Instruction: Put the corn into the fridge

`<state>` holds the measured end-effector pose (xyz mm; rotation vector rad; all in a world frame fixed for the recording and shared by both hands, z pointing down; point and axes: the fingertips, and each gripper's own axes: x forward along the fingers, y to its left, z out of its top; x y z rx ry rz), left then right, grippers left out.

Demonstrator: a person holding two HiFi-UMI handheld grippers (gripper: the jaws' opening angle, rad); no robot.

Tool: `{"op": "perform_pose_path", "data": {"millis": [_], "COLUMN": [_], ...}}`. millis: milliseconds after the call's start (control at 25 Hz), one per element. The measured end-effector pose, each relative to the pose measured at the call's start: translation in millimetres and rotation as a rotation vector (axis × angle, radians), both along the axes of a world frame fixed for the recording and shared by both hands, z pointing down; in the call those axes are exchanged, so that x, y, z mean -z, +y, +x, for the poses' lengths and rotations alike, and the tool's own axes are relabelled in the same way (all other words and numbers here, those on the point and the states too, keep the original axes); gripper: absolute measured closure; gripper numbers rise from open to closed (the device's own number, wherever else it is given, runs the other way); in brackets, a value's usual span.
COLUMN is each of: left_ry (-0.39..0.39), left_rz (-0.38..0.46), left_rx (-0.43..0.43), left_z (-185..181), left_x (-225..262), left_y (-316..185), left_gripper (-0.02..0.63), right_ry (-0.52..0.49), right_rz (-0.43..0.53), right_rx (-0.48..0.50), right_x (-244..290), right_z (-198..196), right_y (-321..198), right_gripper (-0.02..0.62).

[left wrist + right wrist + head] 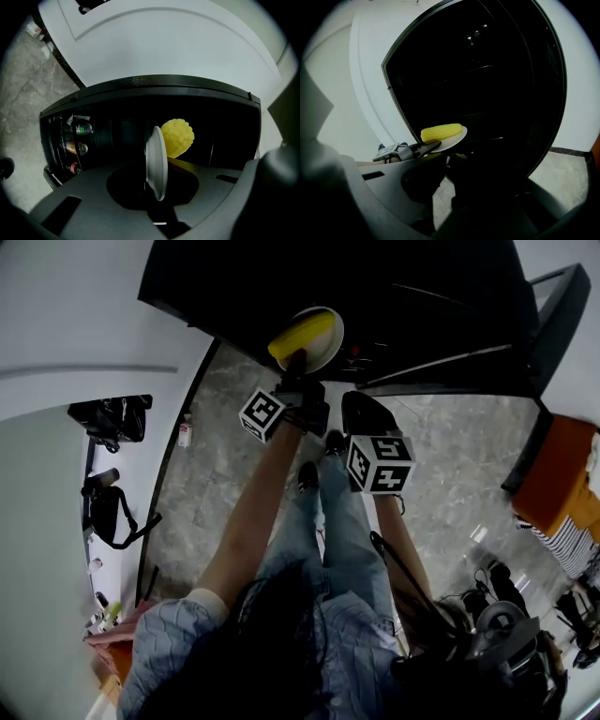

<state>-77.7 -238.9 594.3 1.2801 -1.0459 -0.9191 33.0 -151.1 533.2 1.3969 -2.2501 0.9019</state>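
Bumpy corn on smooth matt plate; glossy black fridge; polished stone floor.

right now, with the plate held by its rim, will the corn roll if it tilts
Probably: the corn is a round cob lying loose on a shallow plate, so a tilt could roll it off. It looks stiff, unlikely to flop. The left tongs pinch only the plate's rim, so the plate may twist under the load.
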Motion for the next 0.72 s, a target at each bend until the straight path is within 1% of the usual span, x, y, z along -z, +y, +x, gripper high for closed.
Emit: {"op": "perform_pose_path", "data": {"millis": [160, 280, 560, 720], "left_ry": [0.045, 0.058, 0.019, 0.012], "left_rz": [-0.022, -0.022, -0.054, -0.05], "left_rx": [0.039, 0.049, 0.024, 0.025], "left_z": [1.6, 4.0, 10.2, 11.4], "left_x": [-5.8, -7.2, -12.0, -12.1], "left_y": [-6.7, -11.1, -24.4, -33.2], "left_gripper": [0.569, 0.569, 0.58, 0.58], "right_ry": [-0.004, -0.009, -0.028, -0.032], "right_rz": [-0.011, -0.02, -0.048, -0.054], "right_rx": [0.001, -0.002, -0.023, -0.026], "right_x": [-4.3, -7.5, -14.6, -17.0], "right_z": [-3.3, -4.1, -3.5, -4.5], "right_y": [-1.1, -0.5, 2.9, 4.9], "right_gripper": [0.558, 0.558, 0.559, 0.558]}}
